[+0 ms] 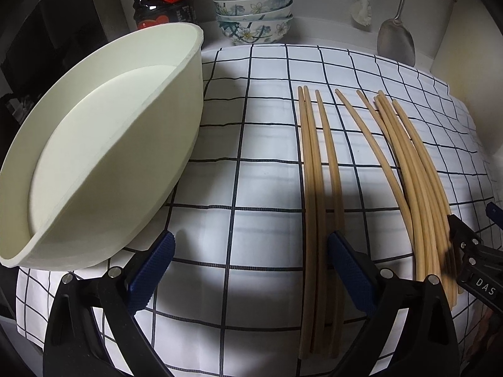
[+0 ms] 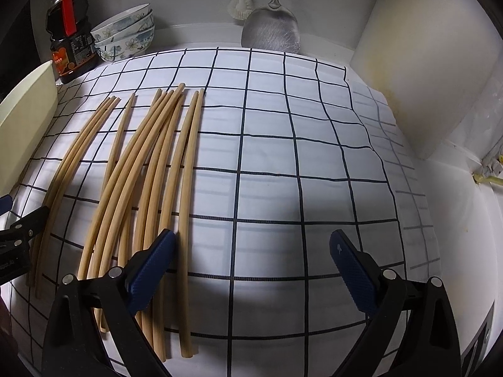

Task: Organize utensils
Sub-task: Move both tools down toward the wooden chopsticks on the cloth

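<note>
Chopsticks (image 2: 147, 182) lie loose on the checked cloth (image 2: 283, 157), tips pointing away toward the back wall, roughly parallel: 1 small cluster on the left, a bigger fanned bunch to its right, some overlapping. None picked up yet.

Cream tub (image 1: 103, 144) sits at the cloth's left edge, just beside the chopsticks, mouth open. Likely the drop target, my read only.

Left gripper (image 1: 251, 270): jaws wide apart, holding nothing, hovering over bare cloth between the tub and the left cluster; its right finger overlaps that cluster in view, contact unclear.

Right gripper (image 2: 253, 270): jaws wide apart, holding nothing; left finger overlaps the right side of the bunch, right finger over bare cloth.

Room: right half of the cloth is free, so there is space to sweep or align. Limits: white side wall (image 2: 418, 88) on the right, stacked bowls (image 2: 125, 34), sauce bottle (image 2: 70, 37) and hanging spatula (image 2: 272, 28) at the back. The 2 grippers sit near each other across the bunch, so collision risk if both close in.
</note>
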### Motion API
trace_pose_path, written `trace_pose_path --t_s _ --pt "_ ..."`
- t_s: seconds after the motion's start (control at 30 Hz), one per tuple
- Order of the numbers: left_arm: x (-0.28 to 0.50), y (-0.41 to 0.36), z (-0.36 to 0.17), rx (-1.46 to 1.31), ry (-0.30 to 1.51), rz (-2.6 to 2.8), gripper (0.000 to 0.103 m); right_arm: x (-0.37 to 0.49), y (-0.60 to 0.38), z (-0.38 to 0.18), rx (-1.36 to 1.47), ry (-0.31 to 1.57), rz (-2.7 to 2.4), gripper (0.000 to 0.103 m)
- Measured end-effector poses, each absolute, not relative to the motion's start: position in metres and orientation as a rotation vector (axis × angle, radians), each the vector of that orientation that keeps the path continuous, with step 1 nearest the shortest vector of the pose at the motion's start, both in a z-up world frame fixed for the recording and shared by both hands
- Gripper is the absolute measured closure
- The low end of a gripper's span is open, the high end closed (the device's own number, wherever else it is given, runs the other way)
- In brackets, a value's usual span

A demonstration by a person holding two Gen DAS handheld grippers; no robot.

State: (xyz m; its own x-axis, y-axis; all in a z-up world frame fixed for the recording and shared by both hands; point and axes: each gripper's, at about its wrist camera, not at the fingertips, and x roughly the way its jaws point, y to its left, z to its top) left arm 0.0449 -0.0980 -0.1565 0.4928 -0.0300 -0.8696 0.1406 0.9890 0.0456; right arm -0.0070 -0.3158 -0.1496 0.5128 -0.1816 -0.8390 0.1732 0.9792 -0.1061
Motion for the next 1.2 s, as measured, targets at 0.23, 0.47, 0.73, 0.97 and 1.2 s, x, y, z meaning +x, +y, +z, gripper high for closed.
trace_pose_path --t_s 0.23,0.47,0.73,0.97,1.2 --pt "0.043 -0.097 -0.151 0.095 1.029 -0.114 0.011 -0.006 -0.318 -0.15 0.005 1.006 -0.211 0.009" --pt "0.045 -0.094 -0.149 0.108 1.015 -0.083 0.011 -0.007 -0.319 -0.151 0.01 1.004 -0.21 0.009" --pt "0.047 -0.091 -0.153 0.111 1.02 -0.071 0.011 -0.007 -0.318 -0.152 0.016 1.002 -0.212 0.009" --pt "0.046 -0.097 -0.157 0.12 1.035 -0.078 0.012 -0.007 -0.318 -0.152 0.013 0.995 -0.21 0.009" --pt "0.045 -0.119 -0.154 0.14 1.017 -0.138 0.04 -0.005 -0.315 -0.151 0.022 0.977 -0.172 0.027"
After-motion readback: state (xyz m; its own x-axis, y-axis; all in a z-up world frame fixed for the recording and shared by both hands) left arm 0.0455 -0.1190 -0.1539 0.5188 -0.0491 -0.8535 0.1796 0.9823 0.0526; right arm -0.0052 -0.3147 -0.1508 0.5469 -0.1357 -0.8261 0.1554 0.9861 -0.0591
